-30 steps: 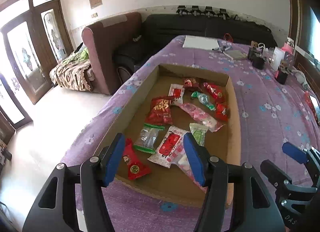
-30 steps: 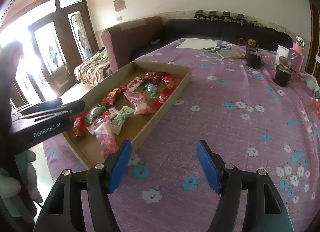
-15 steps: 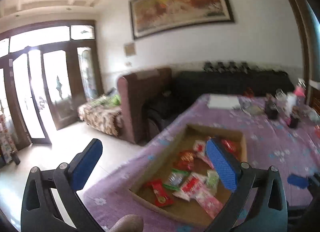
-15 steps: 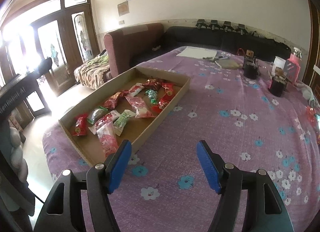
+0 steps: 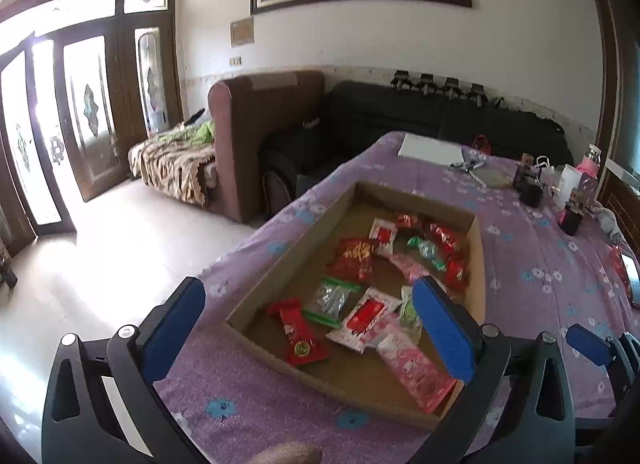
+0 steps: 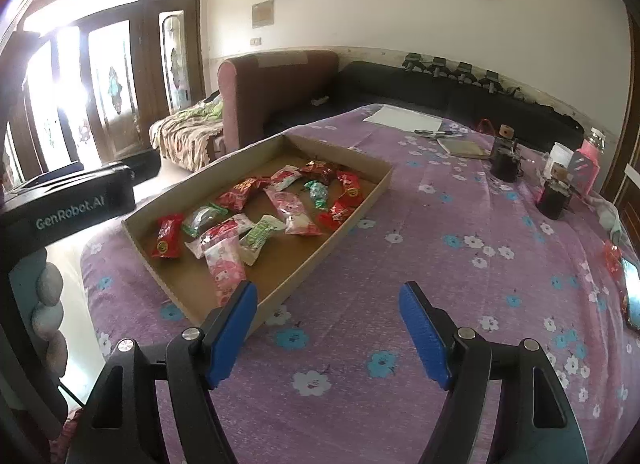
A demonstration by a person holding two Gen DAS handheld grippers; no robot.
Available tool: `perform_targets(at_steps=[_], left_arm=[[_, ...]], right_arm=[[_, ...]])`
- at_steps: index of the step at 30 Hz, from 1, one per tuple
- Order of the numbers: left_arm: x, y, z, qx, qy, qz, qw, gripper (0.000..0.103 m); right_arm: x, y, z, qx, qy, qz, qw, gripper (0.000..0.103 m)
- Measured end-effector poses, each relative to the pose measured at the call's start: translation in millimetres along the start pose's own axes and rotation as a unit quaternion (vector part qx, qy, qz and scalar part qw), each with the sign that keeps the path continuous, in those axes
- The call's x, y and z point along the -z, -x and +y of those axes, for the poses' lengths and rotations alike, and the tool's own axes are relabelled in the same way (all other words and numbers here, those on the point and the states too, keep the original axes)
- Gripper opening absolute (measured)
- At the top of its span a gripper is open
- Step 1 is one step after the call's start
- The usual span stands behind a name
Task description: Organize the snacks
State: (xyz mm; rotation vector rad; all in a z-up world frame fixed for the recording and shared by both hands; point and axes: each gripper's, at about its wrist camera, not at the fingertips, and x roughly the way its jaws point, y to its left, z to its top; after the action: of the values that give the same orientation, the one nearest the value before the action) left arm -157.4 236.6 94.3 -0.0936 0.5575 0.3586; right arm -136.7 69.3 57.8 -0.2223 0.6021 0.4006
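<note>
A shallow cardboard tray (image 5: 478, 264) lies on the purple flowered cloth and holds several wrapped snacks. Among them are a red packet (image 5: 298, 334), a clear packet with green ends (image 5: 330, 300) and a pink packet (image 5: 416, 368). My left gripper (image 5: 306, 284) hovers open and wide above the tray's near end, holding nothing. In the right wrist view the tray (image 6: 256, 151) sits to the upper left with the red packet (image 6: 166, 238) and pink packet (image 6: 224, 268) nearest. My right gripper (image 6: 328, 290) hangs over bare cloth beside the tray's near corner, its jaws opening with nothing between them.
Dark jars (image 6: 504, 159), a pink bottle (image 6: 592, 161), a notebook (image 6: 464, 147) and white paper (image 6: 400, 117) stand at the table's far end. A phone (image 6: 632, 292) lies at the right edge. A brown armchair (image 5: 264, 135) and black sofa (image 5: 400, 115) are beyond.
My left gripper's jaws have spread from about half open to wide, and it has drawn back from the tray, so more of the room shows. The right gripper's jaws stand slightly wider.
</note>
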Motion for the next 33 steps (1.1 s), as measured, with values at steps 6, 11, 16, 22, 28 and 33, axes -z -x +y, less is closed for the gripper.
perform_targets(at_steps=[6,11,16,22,28,33], left_arm=[[5,-13,6,0.007,0.006,0.03,0.9995,0.103],[8,-20,11,0.008,0.009,0.044,0.999,0.103],[9,-25,15,0.01,0.015,0.054,0.9984,0.103],[11,-31,19,0.014,0.022,0.068,0.9973,0.103],[12,-35,21,0.013,0.024,0.078,0.9966,0.103],[8,-33,24,0.011,0.028,0.077,0.9966,0.103]], right_arm=[[-1,-7,16,-0.002,0.021,0.01,1.0,0.075],[-3,-11,24,-0.004,0.03,0.015,0.999,0.076],[-4,-15,29,-0.007,0.034,0.021,0.999,0.076],[-3,-19,31,-0.009,0.036,0.025,0.999,0.076],[-3,-21,29,-0.011,0.033,0.026,0.999,0.076],[-4,-18,24,-0.016,0.027,0.023,0.999,0.076]])
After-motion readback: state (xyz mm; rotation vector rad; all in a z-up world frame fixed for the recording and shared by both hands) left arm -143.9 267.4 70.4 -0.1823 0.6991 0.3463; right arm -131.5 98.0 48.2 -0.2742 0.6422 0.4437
